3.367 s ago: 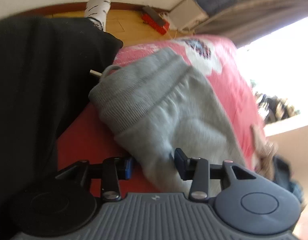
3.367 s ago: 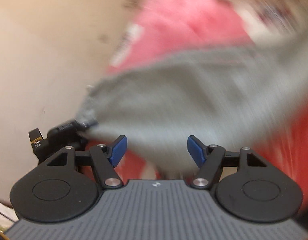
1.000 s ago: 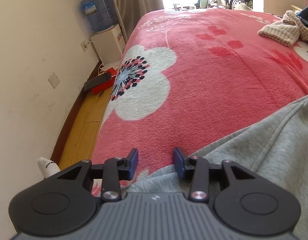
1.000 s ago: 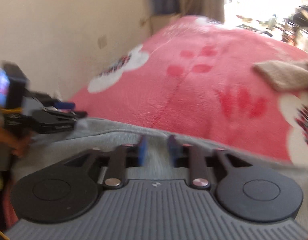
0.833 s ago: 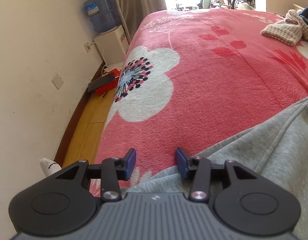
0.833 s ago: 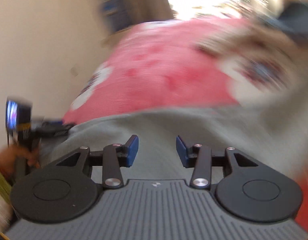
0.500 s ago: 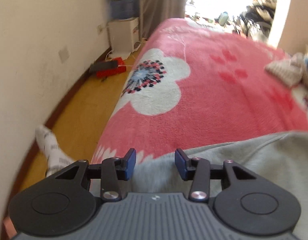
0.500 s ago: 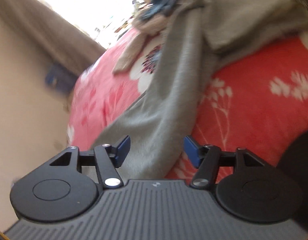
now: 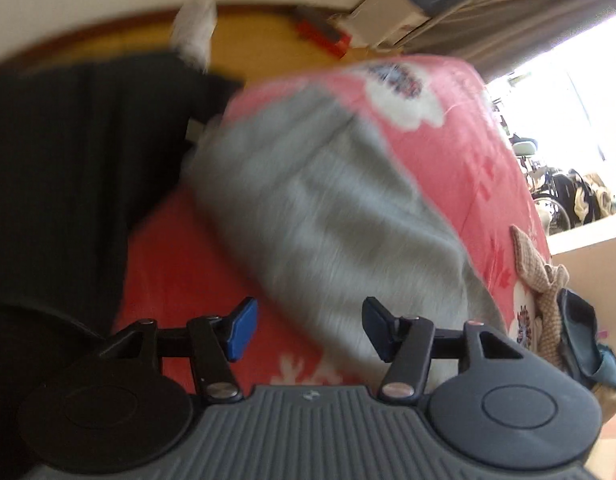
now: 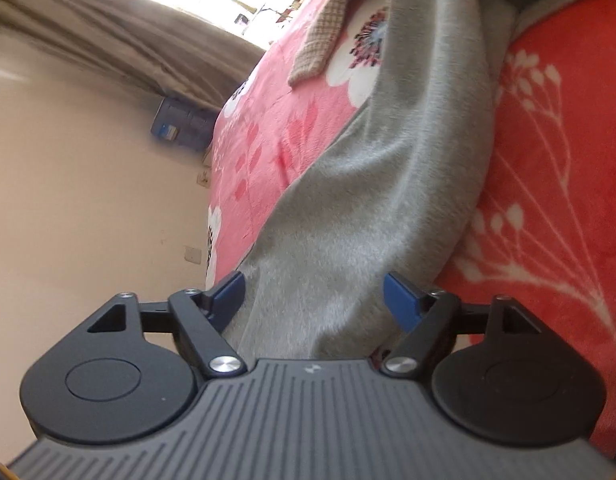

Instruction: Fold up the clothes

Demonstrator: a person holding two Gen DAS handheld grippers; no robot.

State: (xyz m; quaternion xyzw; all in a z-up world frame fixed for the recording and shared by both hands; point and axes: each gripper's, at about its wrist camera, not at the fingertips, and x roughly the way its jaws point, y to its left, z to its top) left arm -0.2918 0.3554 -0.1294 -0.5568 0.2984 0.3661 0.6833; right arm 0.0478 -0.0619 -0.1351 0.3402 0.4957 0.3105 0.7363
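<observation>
Both grippers are seen with jaws parted. On the left gripper (image 9: 306, 330), the jaws have just been opening; the grey garment (image 9: 327, 208) lies beyond and partly behind the right-hand blue pad (image 9: 375, 330), and whether any cloth lies between the pads cannot be told through the blur. On the right gripper (image 10: 313, 300), the jaws have also just been opening and now stand wide, with a long grey part of the same garment (image 10: 387, 184) running between the blue pads (image 10: 401, 304) without being pinched.

The garment is spread on the bed, over a pink blanket with white flowers (image 9: 459, 148); nearer, a red cover (image 10: 547, 184) with a white plant print is seen under it. A beige checked cloth (image 9: 541, 268) is lying on the far part of the bed, beside a dark blue item (image 9: 579, 336). To the left in the left wrist view, a black-clothed leg (image 9: 68, 168) and a white sock (image 9: 196, 32) are seen over the wooden floor (image 9: 260, 48). A blue water bottle (image 10: 180, 126) and brown curtains (image 10: 108, 40) are set against the wall.
</observation>
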